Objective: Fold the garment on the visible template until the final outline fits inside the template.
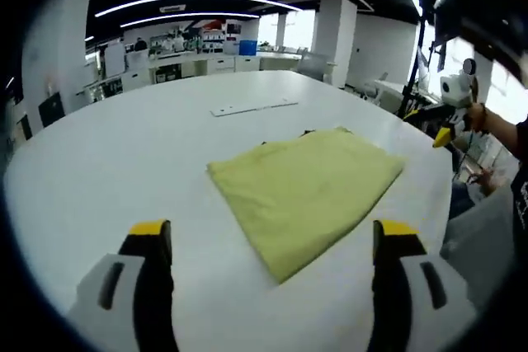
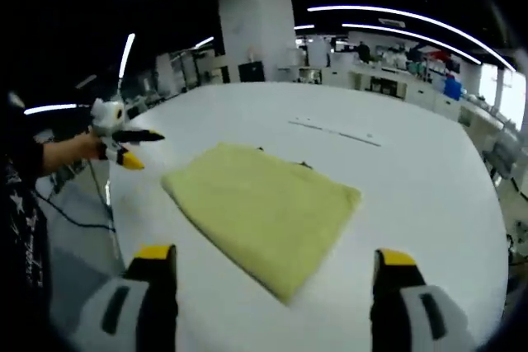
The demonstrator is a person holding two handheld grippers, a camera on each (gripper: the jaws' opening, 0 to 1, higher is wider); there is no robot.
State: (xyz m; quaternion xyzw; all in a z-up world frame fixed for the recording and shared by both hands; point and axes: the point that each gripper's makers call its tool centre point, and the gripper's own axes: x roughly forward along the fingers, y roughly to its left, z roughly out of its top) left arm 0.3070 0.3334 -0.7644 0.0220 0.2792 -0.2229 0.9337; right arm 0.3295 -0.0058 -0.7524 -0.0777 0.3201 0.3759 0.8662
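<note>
the yellow-green garment point(image 1: 309, 190) lies folded flat on the big white round tabletop point(image 1: 124, 146). it makes a neat four-sided shape with one corner pointing toward the camera. in the right gripper view the same garment point(image 2: 262, 208) sits in the middle of the tabletop point(image 2: 412, 179), again with a corner pointing near. a little bit of something dark peeks out from under its far edge, too small to tell what it is.

the left hand-held gripper point(image 1: 272, 241) has its two yellow-tipped jaws spread wide apart at the bottom of the left gripper view. nothing is between them. the jaws are near the closest corner of the garment but not touching it.

the right hand-held gripper point(image 2: 268, 265) is also wide open and holds nothing. its jaws stand on each side of the garment's near corner, apart from the cloth.

in the left gripper view the right hand-held gripper point(image 1: 450, 113) shows at the right side, held by a hand point(image 1: 480, 117), off past the edge of the tabletop. in the right gripper view the left hand-held gripper point(image 2: 124, 144) shows at the left side, held by a hand point(image 2: 81, 147) too.

a thin white strip point(image 1: 252, 108) lies flat on the tabletop, well past the garment. it shows in the right gripper view as well point(image 2: 334, 132).

far behind are desks, white pillars and long ceiling lights.
</note>
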